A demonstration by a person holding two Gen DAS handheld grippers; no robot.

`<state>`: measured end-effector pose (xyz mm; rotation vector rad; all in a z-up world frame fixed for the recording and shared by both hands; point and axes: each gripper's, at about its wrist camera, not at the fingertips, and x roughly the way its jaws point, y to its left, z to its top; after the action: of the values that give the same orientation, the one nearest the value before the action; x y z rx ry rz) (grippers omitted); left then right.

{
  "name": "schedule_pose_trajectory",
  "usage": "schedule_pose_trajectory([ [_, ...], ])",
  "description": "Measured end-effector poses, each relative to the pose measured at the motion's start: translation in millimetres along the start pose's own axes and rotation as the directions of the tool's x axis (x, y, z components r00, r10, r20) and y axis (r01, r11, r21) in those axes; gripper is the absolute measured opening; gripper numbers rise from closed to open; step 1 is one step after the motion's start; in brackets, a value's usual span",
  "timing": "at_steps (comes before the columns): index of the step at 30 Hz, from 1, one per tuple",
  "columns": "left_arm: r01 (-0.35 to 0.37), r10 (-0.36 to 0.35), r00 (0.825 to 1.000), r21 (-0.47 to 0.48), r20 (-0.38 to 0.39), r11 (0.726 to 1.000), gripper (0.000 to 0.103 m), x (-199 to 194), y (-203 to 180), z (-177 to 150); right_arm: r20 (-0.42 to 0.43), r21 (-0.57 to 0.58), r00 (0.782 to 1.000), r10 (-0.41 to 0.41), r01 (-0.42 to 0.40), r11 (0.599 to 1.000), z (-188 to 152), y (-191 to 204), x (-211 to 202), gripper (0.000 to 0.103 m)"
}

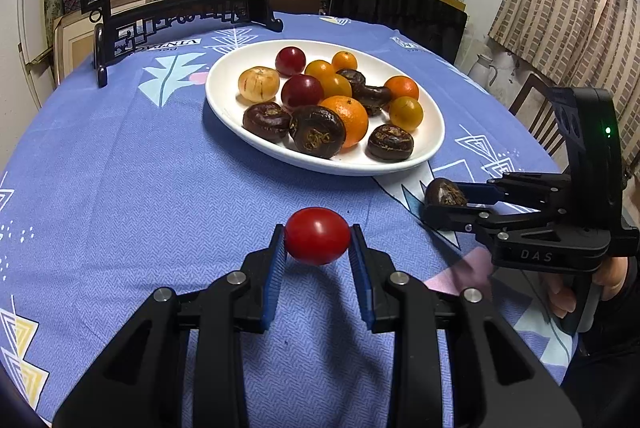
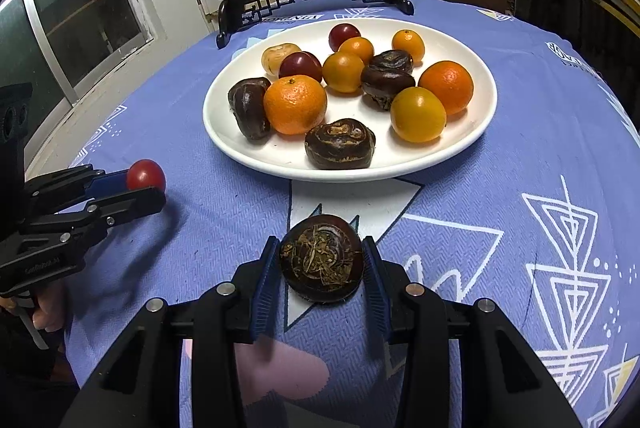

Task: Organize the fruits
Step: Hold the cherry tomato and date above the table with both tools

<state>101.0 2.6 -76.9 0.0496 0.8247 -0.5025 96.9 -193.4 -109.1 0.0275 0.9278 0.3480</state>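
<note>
The left tool (image 1: 317, 242) is closed on a small red tomato (image 1: 317, 241), held just above the cloth near the counter's front edge, short of the white plate (image 1: 430, 140). The right tool (image 2: 322, 260) grips a dark water chestnut (image 2: 321, 258) likewise. The tomato looks soft, smooth and light, best pinched gently across its middle; the chestnut seems hard and takes a firmer squeeze.

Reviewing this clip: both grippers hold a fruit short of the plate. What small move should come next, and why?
Probably carry the red tomato in the left gripper forward to the white plate. It is clamped between the pads, apart from the other fruit, and bare plate shows on the near left. The right gripper is shut on a dark water chestnut.
</note>
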Motion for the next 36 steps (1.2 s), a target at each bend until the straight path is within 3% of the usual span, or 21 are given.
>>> schedule_pose_trajectory([
  [28,-0.021,0.021,1.000,-0.007,0.012,1.000,0.030,-5,0,0,0.042,0.064,0.999,-0.010,0.007,0.998,-25,-22,-25,0.042],
  [36,-0.009,0.010,0.998,-0.019,0.057,1.000,0.030,-15,2,0,0.045,0.086,0.999,-0.005,0.001,0.996,-30,-29,-31,0.042],
])
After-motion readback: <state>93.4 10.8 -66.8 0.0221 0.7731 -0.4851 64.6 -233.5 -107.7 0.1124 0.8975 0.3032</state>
